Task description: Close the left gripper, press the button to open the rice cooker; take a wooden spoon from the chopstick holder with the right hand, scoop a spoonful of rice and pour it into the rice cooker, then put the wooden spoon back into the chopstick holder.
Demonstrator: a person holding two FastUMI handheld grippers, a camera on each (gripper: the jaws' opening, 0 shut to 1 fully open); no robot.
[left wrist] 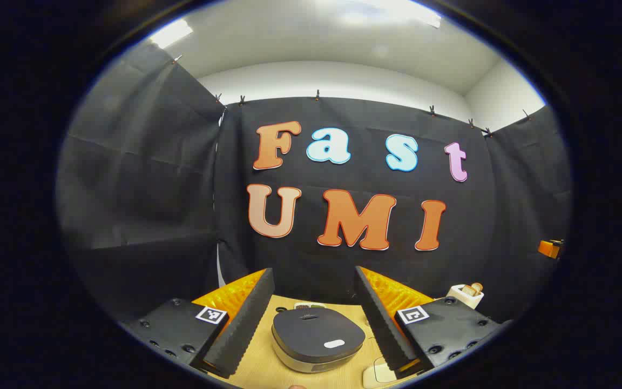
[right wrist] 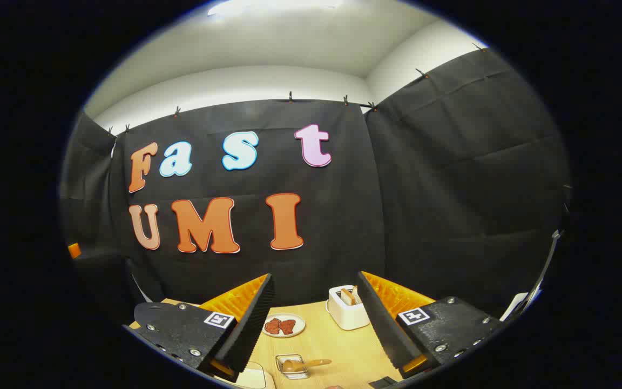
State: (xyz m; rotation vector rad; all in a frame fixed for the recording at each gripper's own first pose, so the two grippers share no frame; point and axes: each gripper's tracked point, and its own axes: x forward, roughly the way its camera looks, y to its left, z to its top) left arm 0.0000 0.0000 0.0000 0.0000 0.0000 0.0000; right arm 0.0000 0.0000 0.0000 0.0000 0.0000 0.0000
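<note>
Both claws gape wide and hold nothing: the left claw (left wrist: 315, 319) frames the closed rice cooker (left wrist: 317, 339) ahead, while beyond the right claw (right wrist: 316, 319) stands the chopstick holder (right wrist: 347, 309), its contents hard to make out.

One rice cooker (left wrist: 317, 339), one chopstick holder (right wrist: 347, 308), one plate (right wrist: 284, 326) bearing two reddish pieces, one small glass dish (right wrist: 291, 366) ahead of the jaws.

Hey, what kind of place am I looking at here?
Probably a staged kitchen tabletop inside a recording booth: a closed rice cooker on a wooden table, a white chopstick holder, and black cloth walls clipped up behind.
</note>
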